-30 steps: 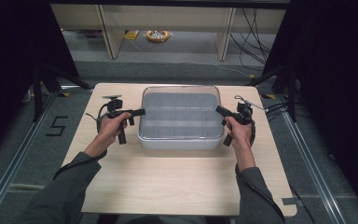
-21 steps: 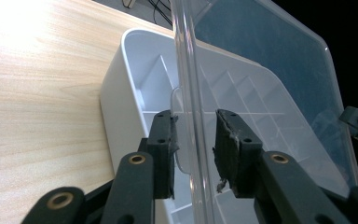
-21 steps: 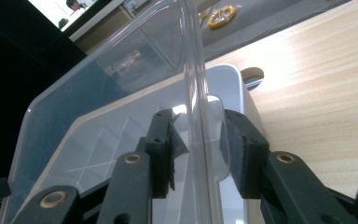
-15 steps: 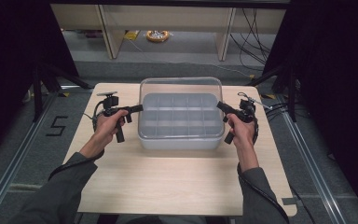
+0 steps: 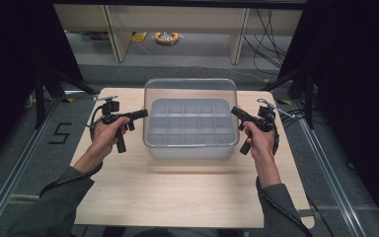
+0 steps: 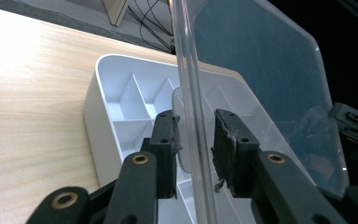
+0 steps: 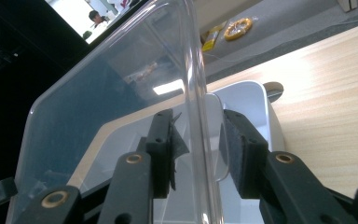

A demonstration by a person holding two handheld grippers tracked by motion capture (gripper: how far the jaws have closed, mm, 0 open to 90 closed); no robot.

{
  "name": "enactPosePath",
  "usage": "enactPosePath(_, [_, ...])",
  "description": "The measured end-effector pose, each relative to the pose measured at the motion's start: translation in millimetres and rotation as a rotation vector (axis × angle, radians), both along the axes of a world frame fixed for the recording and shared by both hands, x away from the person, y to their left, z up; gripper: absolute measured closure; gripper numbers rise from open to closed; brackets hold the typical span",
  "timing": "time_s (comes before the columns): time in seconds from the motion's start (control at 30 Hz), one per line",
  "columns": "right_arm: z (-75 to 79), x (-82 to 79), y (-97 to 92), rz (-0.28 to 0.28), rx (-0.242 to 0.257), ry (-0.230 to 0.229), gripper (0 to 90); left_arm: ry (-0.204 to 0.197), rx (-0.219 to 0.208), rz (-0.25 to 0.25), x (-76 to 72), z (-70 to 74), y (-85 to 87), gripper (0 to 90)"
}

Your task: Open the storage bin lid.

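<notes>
Grippers clamp opposite edges of the clear plastic lid [image 5: 191, 91]: left gripper [image 5: 139, 114] and right gripper [image 5: 236, 111] both closed on it, holding it raised, tilted above the white compartmented plastic box [image 5: 190, 148] on the wooden table [image 5: 177, 197].

Clear see-through lid [image 5: 191, 89], pale grey divided tray [image 5: 190, 148], black grippers, light wood-grain table [image 5: 177, 192]

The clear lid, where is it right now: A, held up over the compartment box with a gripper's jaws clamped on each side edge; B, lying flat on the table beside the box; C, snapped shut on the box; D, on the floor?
A: the clear lid hangs above the compartment box, the left gripper and right gripper each clamped on a side edge.
</notes>
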State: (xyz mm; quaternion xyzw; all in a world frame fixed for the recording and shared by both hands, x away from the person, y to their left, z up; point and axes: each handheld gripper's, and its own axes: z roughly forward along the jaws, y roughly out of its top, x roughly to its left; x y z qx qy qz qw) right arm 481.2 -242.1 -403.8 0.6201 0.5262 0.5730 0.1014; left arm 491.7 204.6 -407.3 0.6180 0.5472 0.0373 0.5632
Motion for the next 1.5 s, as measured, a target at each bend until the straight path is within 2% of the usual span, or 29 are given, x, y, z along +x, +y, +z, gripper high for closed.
enactPosePath(0.03, [0.9, -1.7, -0.4, 0.000, -0.017, -0.009, 65.8, 0.001, 0.002, -0.002, -2.1, 0.5, 0.2, 69.0])
enactPosePath(0.07, [2.0, -3.7, -0.5, 0.007, -0.013, -0.012, 65.8, -0.005, 0.004, -0.002, -4.5, 0.3, 0.1, 68.9])
enactPosePath(0.1, [2.1, -4.7, -2.1, 0.009, -0.046, -0.032, 65.9, -0.010, 0.010, -0.003, -7.0, -0.1, -0.8, 68.4])
enactPosePath(0.13, [4.2, -7.9, -0.7, 0.007, -0.019, -0.017, 66.0, -0.013, 0.022, -0.010, -9.6, -0.3, -1.1, 68.0])
enactPosePath(0.17, [4.3, -9.3, -2.2, 0.008, -0.056, -0.037, 65.9, -0.018, 0.023, -0.015, -11.9, -1.1, -1.1, 67.9])
enactPosePath(0.2, [5.5, -12.3, -2.7, 0.007, -0.068, -0.042, 65.9, -0.018, 0.019, -0.019, -14.1, -1.9, -1.2, 67.9])
enactPosePath(0.27, [7.2, -18.6, -1.5, 0.001, -0.043, -0.028, 66.2, -0.013, 0.024, -0.024, -18.7, -2.9, -1.4, 67.9])
enactPosePath(0.3, [7.1, -21.1, -2.4, 0.006, -0.054, -0.036, 66.3, -0.020, 0.029, -0.030, -20.8, -3.8, -1.1, 68.0])
enactPosePath(0.4, [6.2, -30.9, -3.7, 0.022, -0.031, -0.051, 66.4, -0.031, 0.022, -0.026, -29.4, -5.0, -1.6, 67.9])
enactPosePath(0.47, [3.4, -37.3, -6.4, 0.028, -0.033, -0.060, 66.5, -0.032, 0.029, -0.037, -33.8, -5.3, -0.8, 68.1])
enactPosePath(0.57, [0.2, -46.8, -7.0, 0.036, 0.001, -0.041, 66.5, -0.035, 0.026, -0.046, -39.6, -6.9, -0.5, 68.1])
enactPosePath(0.6, [-2.1, -48.2, -8.9, 0.048, -0.021, -0.058, 66.5, -0.032, 0.017, -0.047, -41.4, -6.8, 0.1, 68.1])
enactPosePath(0.63, [-1.7, -52.5, -8.2, 0.037, -0.007, -0.041, 66.5, -0.034, 0.001, -0.045, -43.0, -6.7, 0.5, 68.4])
enactPosePath(0.7, [-3.7, -56.4, -9.8, 0.054, -0.015, -0.069, 66.6, -0.045, 0.016, -0.059, -46.4, -6.1, 1.8, 68.2])
enactPosePath(0.73, [-3.6, -58.5, -9.8, 0.055, -0.014, -0.077, 66.7, -0.050, 0.005, -0.063, -47.9, -6.2, 1.4, 68.0])
enactPosePath(0.77, [-3.2, -61.2, -9.5, 0.056, -0.005, -0.074, 66.7, -0.055, 0.030, -0.066, -49.9, -5.7, 2.1, 67.9])
enactPosePath(0.8, [-3.1, -62.9, -9.1, 0.058, -0.012, -0.091, 66.7, -0.061, 0.021, -0.056, -51.7, -5.6, 0.7, 67.9])
enactPosePath(0.87, [-3.0, -67.2, -7.5, 0.059, -0.024, -0.097, 66.7, -0.075, 0.027, -0.049, -54.9, -6.1, 0.8, 67.9])
enactPosePath(0.9, [-2.8, -69.7, -6.6, 0.065, -0.019, -0.090, 66.7, -0.071, 0.052, -0.062, -56.7, -6.2, 3.2, 67.9])
enactPosePath(1.0, [-4.9, -76.2, -5.7, 0.076, -0.038, -0.100, 66.7, -0.072, 0.035, -0.060, -60.7, -8.9, 3.8, 68.0])
enactPosePath(1.1, [-6.1, -83.0, -5.2, 0.086, -0.027, -0.102, 66.7, -0.064, 0.040, -0.075, -67.1, -12.8, 6.2, 67.6])
enactPosePath(1.23, [-10.6, -92.7, -3.3, 0.093, -0.046, -0.106, 66.7, -0.059, 0.039, -0.069, -76.1, -18.9, 7.8, 67.4])
enactPosePath(1.3, [-13.6, -98.3, -2.3, 0.105, -0.039, -0.092, 66.7, -0.055, 0.044, -0.072, -81.0, -23.5, 8.9, 67.3])
enactPosePath(1.4, [-18.3, -106.3, -1.2, 0.108, -0.054, -0.095, 66.7, -0.046, 0.046, -0.079, -89.3, -29.9, 11.3, 67.4])
enactPosePath(1.5, [-22.7, -114.7, -1.5, 0.119, -0.038, -0.085, 66.3, -0.041, 0.045, -0.088, -96.1, -34.9, 11.6, 67.7])
